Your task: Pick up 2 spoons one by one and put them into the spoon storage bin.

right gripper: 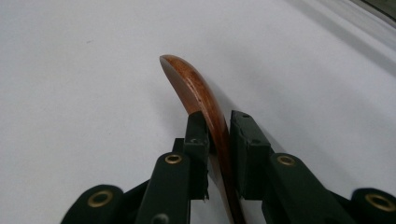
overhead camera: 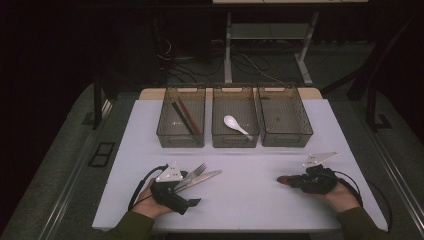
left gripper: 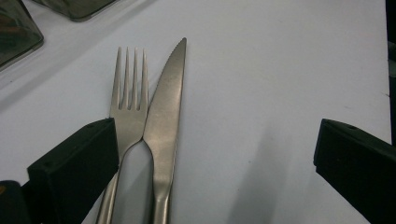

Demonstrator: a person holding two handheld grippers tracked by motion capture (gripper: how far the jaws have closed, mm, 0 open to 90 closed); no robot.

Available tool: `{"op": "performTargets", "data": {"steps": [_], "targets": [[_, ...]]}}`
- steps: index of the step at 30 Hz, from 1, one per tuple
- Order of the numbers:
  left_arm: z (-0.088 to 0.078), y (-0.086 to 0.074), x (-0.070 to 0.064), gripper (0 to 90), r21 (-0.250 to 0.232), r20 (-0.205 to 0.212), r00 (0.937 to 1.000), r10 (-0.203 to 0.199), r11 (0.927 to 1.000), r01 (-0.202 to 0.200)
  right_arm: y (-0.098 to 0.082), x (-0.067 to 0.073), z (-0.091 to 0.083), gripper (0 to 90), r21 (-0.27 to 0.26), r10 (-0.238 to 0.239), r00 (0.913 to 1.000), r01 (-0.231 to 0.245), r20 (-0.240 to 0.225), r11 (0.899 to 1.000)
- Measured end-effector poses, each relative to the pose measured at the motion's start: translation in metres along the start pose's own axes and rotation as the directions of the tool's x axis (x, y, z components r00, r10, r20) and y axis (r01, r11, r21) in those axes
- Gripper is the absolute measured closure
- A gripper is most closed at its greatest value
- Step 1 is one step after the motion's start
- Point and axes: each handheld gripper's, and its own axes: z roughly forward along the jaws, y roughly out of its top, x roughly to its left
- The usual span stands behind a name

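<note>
Two claws are at work near the bench's front edge, and each calls for its own care. Toward the front left corner, the left claw (overhead camera: 192, 186) stands wide open and grips nothing; in the left gripper view the fork (left gripper: 125, 116) and the knife (left gripper: 164, 121) lie flat on the bench (overhead camera: 260, 165), side by side and touching, just inside one jaw with the other jaw well apart. To lift one cleanly, that claw should probably shift so a single handle sits centred between the jaws, or the pair may be pinched together and slip.

Along the back edge stand three bins: the left bin (overhead camera: 165, 131) holds dark chopsticks (overhead camera: 186, 118), the middle bin (overhead camera: 218, 137) a white spoon (overhead camera: 236, 124), and the right bin (overhead camera: 303, 131) looks empty.

Toward the front right corner, the right claw (right gripper: 219, 140) is clamped on a brown wooden utensil (right gripper: 194, 91), whose curved end juts forward from the jaws and seems to sit low over the bench. The grip looks to be on a narrow edge, so I would lift straight and slowly, keep the wrist steady, and carry it to a bin without tilting.
</note>
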Motion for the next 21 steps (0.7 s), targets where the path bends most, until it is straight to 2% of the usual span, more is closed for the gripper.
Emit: {"op": "performTargets", "data": {"steps": [5,7,13,21], "targets": [[0.0001,0.0001,0.0000,0.0,0.000,-0.001,1.0000,-0.001,1.0000,0.001,0.0004,-0.0003,-0.0003,80.8,0.008,0.003,1.0000,-0.003,-0.006,1.000],[0.0000,0.0001,-0.0002,0.0,-0.001,0.000,1.0000,0.000,1.0000,0.000,0.0013,0.0013,-0.0004,81.4,0.017,-0.014,0.9999,0.014,0.004,1.000],[-0.0002,0.0001,0.0000,0.0,-0.001,0.002,1.0000,0.002,1.0000,-0.002,0.0034,0.0025,-0.0008,81.7,0.030,-0.018,0.9998,0.018,0.011,0.999],[-0.0001,0.0000,0.0002,0.0,-0.001,0.002,1.0000,0.000,1.0000,0.000,0.0092,0.0059,-0.0051,81.7,-0.007,-0.017,0.9998,0.017,0.007,1.000]]}}
